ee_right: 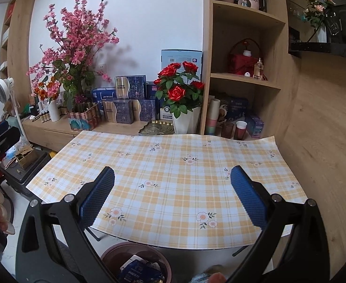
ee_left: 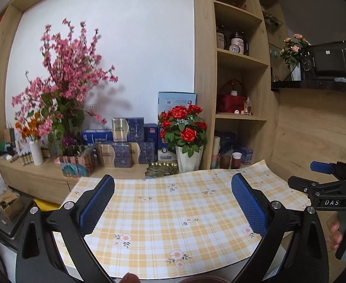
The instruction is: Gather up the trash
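My left gripper (ee_left: 173,202) hangs open above the yellow plaid tablecloth (ee_left: 168,217), nothing between its blue pads. My right gripper (ee_right: 173,195) is open too, over the near part of the same table (ee_right: 173,165). Below the table's front edge in the right wrist view stands a brown round bin (ee_right: 136,263) with blue wrappers and other rubbish inside. The right gripper's body (ee_left: 326,188) shows at the right edge of the left wrist view. No loose trash shows on the cloth.
Behind the table a wooden ledge holds a red rose pot (ee_right: 182,99), blue boxes (ee_right: 130,101), a pink blossom arrangement (ee_right: 76,47) and a green-gold tray (ee_right: 156,128). Shelves with cups (ee_right: 240,129) rise at right. A black case (ee_right: 22,167) sits on the floor at left.
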`<state>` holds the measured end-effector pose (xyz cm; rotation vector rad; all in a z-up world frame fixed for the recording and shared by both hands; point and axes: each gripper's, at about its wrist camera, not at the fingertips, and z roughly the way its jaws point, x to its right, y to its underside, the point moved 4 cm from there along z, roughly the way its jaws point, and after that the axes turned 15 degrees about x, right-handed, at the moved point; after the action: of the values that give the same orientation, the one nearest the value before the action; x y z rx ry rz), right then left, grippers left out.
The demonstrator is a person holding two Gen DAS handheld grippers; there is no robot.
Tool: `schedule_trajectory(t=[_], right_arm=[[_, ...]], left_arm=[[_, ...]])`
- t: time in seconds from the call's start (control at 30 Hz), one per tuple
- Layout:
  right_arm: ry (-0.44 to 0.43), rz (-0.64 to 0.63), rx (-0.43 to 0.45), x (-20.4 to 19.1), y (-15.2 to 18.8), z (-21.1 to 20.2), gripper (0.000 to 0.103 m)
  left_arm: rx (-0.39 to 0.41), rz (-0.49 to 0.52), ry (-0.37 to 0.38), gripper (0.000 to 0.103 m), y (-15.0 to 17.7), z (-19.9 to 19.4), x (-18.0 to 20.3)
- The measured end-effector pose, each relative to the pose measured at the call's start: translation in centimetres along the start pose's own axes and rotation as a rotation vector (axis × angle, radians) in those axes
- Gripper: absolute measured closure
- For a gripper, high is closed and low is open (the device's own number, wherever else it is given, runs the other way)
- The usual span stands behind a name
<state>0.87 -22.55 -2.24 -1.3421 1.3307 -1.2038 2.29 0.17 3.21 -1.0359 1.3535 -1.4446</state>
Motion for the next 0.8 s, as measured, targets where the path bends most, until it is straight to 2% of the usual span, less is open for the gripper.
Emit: schedule_trajectory(t=[0.2,0.8], right_arm=[[0.006,-0.002,-0.003,-0.32,0.14,-0.21,0.006],[-0.005,-0.012,0.001,-0.64,-0.11,-0.33,0.006]], left_arm=[[-0.019,0.075,-0.087,0.006,-0.07,0.09,-0.12],[-0.035,0.093,-0.102,0.006,-0.25,-0.08,0.23]])
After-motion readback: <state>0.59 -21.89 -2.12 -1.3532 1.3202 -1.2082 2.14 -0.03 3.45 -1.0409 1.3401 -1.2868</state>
